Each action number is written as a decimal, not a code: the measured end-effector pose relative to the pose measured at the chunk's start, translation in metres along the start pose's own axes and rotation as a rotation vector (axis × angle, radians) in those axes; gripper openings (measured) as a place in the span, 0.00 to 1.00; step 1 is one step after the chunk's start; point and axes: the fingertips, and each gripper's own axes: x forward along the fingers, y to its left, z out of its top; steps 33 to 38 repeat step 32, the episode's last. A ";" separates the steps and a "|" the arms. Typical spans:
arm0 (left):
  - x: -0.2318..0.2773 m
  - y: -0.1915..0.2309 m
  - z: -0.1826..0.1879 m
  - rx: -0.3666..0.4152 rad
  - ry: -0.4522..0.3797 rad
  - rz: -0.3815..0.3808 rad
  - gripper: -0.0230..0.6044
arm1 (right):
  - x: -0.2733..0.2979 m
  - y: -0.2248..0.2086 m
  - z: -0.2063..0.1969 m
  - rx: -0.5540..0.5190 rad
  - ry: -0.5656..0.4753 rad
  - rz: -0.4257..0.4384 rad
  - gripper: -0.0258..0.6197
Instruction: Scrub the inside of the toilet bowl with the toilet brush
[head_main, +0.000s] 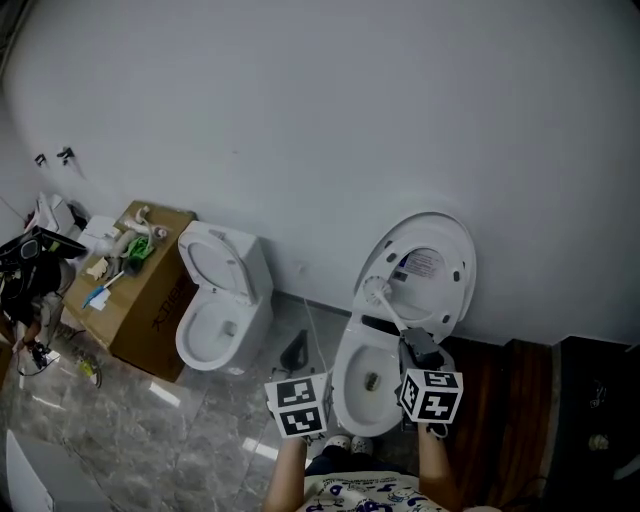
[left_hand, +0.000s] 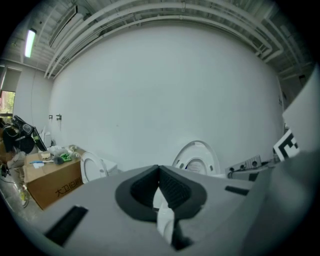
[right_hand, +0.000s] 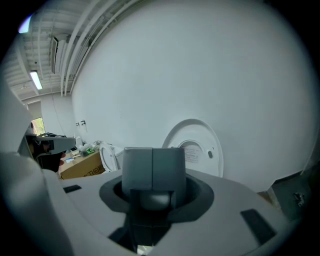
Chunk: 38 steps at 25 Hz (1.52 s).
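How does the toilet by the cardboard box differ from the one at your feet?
The box toilet has a boxy tank behind its seat; the near toilet shows none. The near toilet's lid carries a label; the box toilet's is plain. Only the near toilet has the brush over it. Both are white, lids up.

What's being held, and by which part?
Right gripper seems shut on the toilet brush, at the near end of its white handle. Left gripper: a white piece sits between its jaws; can't tell what.
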 end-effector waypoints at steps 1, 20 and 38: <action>-0.002 0.001 0.004 0.002 -0.008 0.001 0.04 | -0.001 0.001 0.002 -0.001 -0.006 0.000 0.30; 0.004 -0.005 0.018 0.016 -0.035 -0.019 0.04 | -0.003 -0.012 0.014 0.013 -0.030 -0.032 0.30; 0.011 -0.013 0.020 0.024 -0.031 -0.026 0.04 | -0.003 -0.024 0.019 0.015 -0.033 -0.043 0.30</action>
